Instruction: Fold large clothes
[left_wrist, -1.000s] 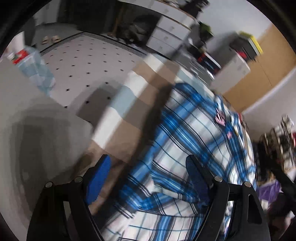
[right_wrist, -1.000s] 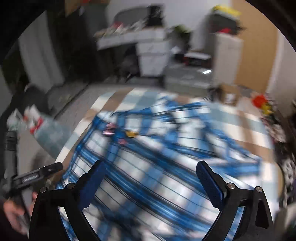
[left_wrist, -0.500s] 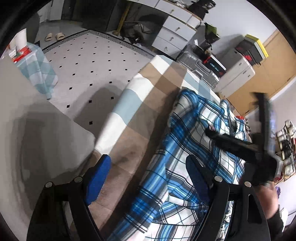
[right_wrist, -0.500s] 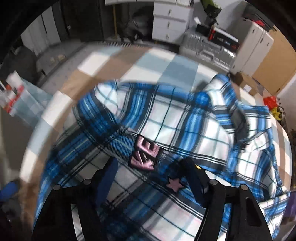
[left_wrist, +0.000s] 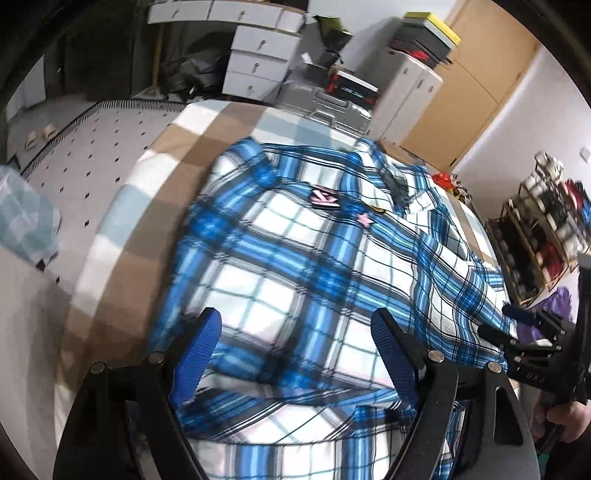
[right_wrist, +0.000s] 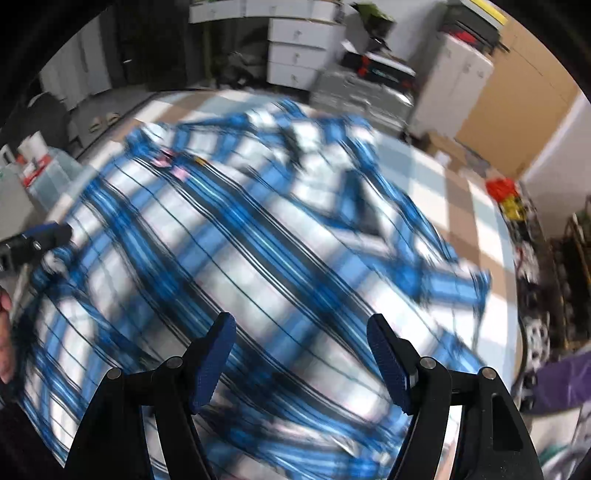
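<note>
A blue and white plaid shirt (left_wrist: 295, 266) lies spread front up on the bed, with a pink patch (left_wrist: 324, 196) and a pink star (left_wrist: 365, 220) on its chest. My left gripper (left_wrist: 297, 354) hovers open over the shirt's lower half with nothing between its blue pads. My right gripper (right_wrist: 301, 362) also stands open above the plaid cloth (right_wrist: 258, 258), pads apart and empty; this view is blurred. The left wrist view shows the right gripper (left_wrist: 517, 332) at the shirt's right edge, held by a hand (left_wrist: 565, 421). The left gripper's tip (right_wrist: 37, 236) shows at the left of the right wrist view.
The bed cover (left_wrist: 155, 192) is checked beige, white and pale blue. Beyond the bed stand white drawers (left_wrist: 258, 62), a silver suitcase (left_wrist: 328, 107), a white cabinet (left_wrist: 410, 88) and a wooden wardrobe (left_wrist: 461, 96). A dotted rug (left_wrist: 81, 147) lies left, a shelf rack (left_wrist: 543, 236) right.
My left gripper swung right, from the bed's edge to over the shirt. My right gripper pulled back from the pink patch toward the shirt's lower right, and its jaws narrowed a little.
</note>
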